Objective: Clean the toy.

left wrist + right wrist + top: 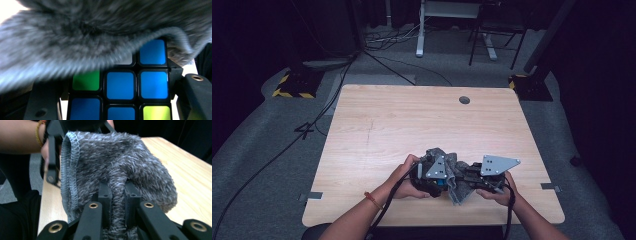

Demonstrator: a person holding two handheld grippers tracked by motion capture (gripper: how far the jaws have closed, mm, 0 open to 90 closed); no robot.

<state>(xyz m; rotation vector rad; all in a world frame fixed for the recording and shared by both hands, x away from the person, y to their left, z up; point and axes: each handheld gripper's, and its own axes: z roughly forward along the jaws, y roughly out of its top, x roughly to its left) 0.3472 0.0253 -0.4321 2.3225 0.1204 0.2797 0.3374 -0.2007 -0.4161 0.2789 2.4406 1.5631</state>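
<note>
Dark room is surrounding a pale wooden table (412, 120) standing on grey carpet; cables are trailing across the floor and a desk frame (447, 20) is standing behind. Near the table's front edge, both hands are holding their tongs close together over a grey fuzzy cloth (452, 170).

Left gripper view is showing what the high view is hiding: the left tongs (120, 100) are clamping a colour cube (120, 86), blue, green and yellow tiles facing the lens, with the cloth draping over its upper part.

Right gripper view is showing the right tongs (117, 192) pinching a fold of the cloth, stitched hem hanging at left.
</note>
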